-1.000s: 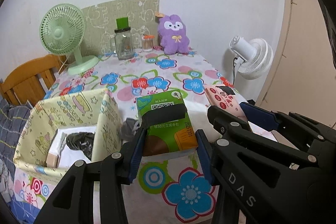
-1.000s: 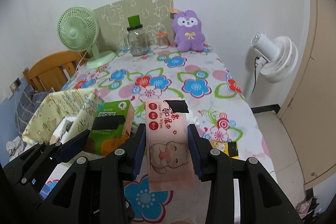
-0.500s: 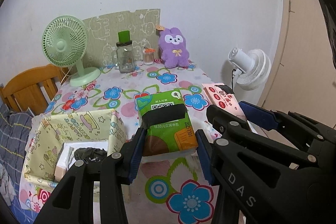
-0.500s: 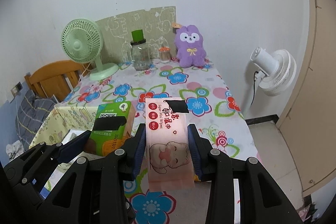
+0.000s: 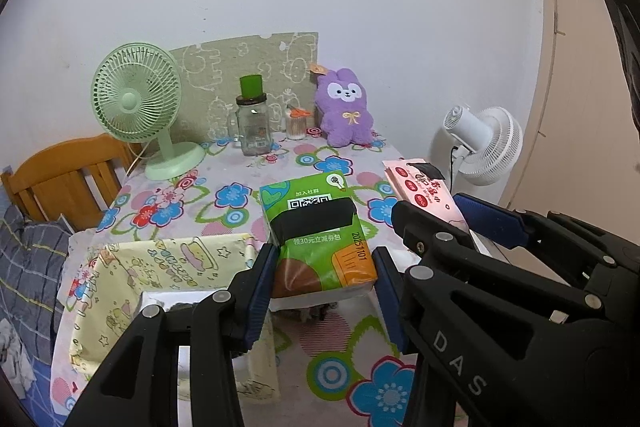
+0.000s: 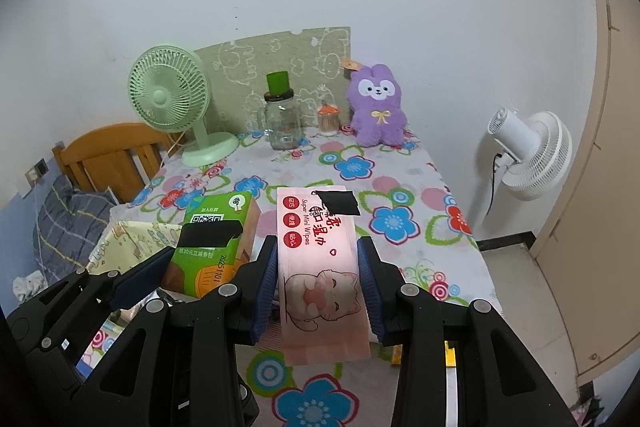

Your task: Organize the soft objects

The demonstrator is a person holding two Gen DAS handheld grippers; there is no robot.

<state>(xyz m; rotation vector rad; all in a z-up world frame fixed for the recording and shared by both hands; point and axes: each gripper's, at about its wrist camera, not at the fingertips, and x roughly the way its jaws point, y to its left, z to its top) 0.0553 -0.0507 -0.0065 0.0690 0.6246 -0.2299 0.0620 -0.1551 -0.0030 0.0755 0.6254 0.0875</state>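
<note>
I have the left tongs [image 5: 324, 279] clamped on the green tissue pack [image 5: 318, 239] and the right tongs [image 6: 318, 291] on the pink wipes pack [image 6: 320, 267], both just right of the yellow fabric bin [image 5: 160, 267], above the worktop [image 5: 360, 379]. I'd squeeze gently and lower each squarely into the bin

Left wrist view: looks forward and downward along the left gripper [image 5: 324, 283] from above the near end of the floral-clothed table [image 5: 240, 203], facing the far wall; the right gripper [image 5: 460, 223] intrudes at right. Right wrist view: same heading, set just to the right, along the right gripper [image 6: 318, 279]. Both share the green desk fan [image 5: 138, 95], glass jar [image 6: 282, 123], purple plush rabbit [image 6: 376, 107] and white floor fan [image 5: 484, 143].
</note>
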